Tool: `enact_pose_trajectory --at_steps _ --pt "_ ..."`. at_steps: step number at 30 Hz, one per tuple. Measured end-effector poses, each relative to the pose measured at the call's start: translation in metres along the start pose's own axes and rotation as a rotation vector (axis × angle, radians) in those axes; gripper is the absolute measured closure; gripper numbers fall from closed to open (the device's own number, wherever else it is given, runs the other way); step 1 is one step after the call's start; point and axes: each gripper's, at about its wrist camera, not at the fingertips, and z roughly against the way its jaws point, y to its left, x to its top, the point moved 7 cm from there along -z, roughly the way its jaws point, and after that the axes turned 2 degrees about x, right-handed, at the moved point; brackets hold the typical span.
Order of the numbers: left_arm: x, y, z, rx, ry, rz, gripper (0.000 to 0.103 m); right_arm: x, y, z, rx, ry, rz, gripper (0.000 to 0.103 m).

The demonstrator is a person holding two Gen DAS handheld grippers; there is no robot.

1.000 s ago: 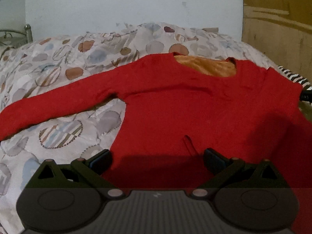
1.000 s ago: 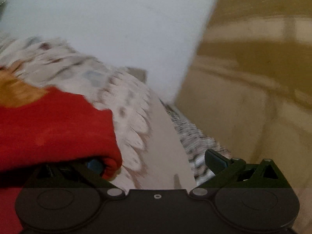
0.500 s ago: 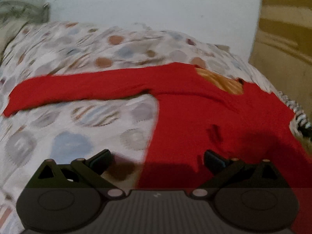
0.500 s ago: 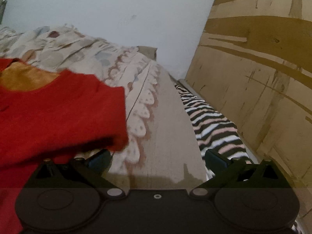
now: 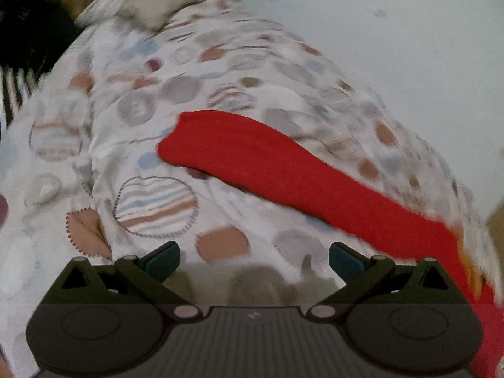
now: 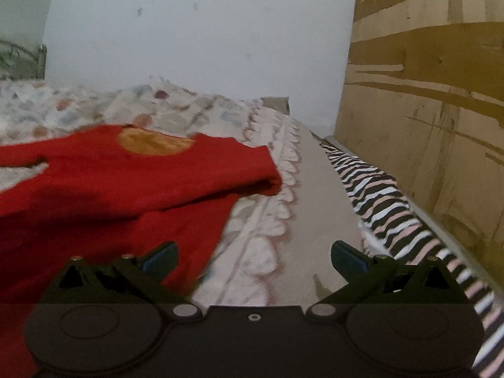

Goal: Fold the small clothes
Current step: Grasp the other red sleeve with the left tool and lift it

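Note:
A red long-sleeved top [image 6: 104,189] with an orange inner collar lies flat on the patterned bedspread [image 6: 258,252]. In the right wrist view its right sleeve is folded in over the body, with the fold edge at the right. My right gripper [image 6: 253,256] is open and empty, low over the top's right edge and the bedspread. In the left wrist view the top's left sleeve [image 5: 283,170] stretches out over the bedspread [image 5: 151,100], cuff at the far left. My left gripper [image 5: 253,260] is open and empty, just short of the sleeve.
A black, white and pink striped cloth [image 6: 387,201] lies along the bed's right edge beside a wooden panel [image 6: 441,94]. A white wall [image 6: 204,37] stands behind the bed. A pillow [image 5: 163,3] lies at the far end, with a metal bed frame [image 6: 22,60].
My left gripper has swung left from the top's body to its outstretched sleeve. My right gripper has pulled back from the folded sleeve edge, and more of the top shows.

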Motion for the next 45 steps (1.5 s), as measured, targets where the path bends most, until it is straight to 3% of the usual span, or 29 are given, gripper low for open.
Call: enact_pose_trajectory --at_steps 6,11,16,19,21,23,24,29,36,40,45 --pt "0.041 0.038 -0.043 -0.014 -0.045 0.295 0.006 -0.009 0.020 0.023 -0.066 -0.035 -0.038 0.000" --pt "0.054 0.060 -0.081 0.030 -0.016 0.414 0.013 -0.008 0.024 0.029 -0.075 -0.041 -0.056 0.000" --pt "0.056 0.075 -0.096 0.017 -0.056 0.533 0.014 -0.005 0.024 0.034 -0.092 -0.046 -0.020 0.000" --pt "0.060 0.079 -0.099 0.058 -0.083 0.544 0.040 -0.005 0.026 0.033 -0.087 -0.042 -0.011 0.000" --pt "0.063 0.080 -0.100 0.052 -0.100 0.552 0.068 -0.005 0.029 0.032 -0.084 -0.042 -0.004 0.000" --pt "0.068 0.077 -0.097 0.043 -0.116 0.544 0.080 -0.005 0.032 0.032 -0.076 -0.047 0.003 0.000" --pt "0.071 0.073 -0.094 0.039 -0.132 0.528 0.087 -0.005 0.033 0.032 -0.072 -0.050 0.008 0.000" --pt "0.098 0.038 -0.067 0.001 -0.241 0.346 0.091 -0.007 0.039 0.032 -0.055 -0.053 0.019 0.000" --pt "0.135 -0.072 0.001 -0.201 -0.370 0.049 0.091 -0.004 0.035 0.039 -0.047 -0.083 0.005 0.000" --pt "0.126 -0.164 0.052 -0.345 -0.429 -0.189 0.091 -0.003 0.029 0.041 -0.046 -0.087 -0.026 0.000" --pt "0.088 -0.257 0.093 -0.536 -0.420 -0.340 0.091 -0.003 0.020 0.047 -0.051 -0.106 -0.044 0.000"
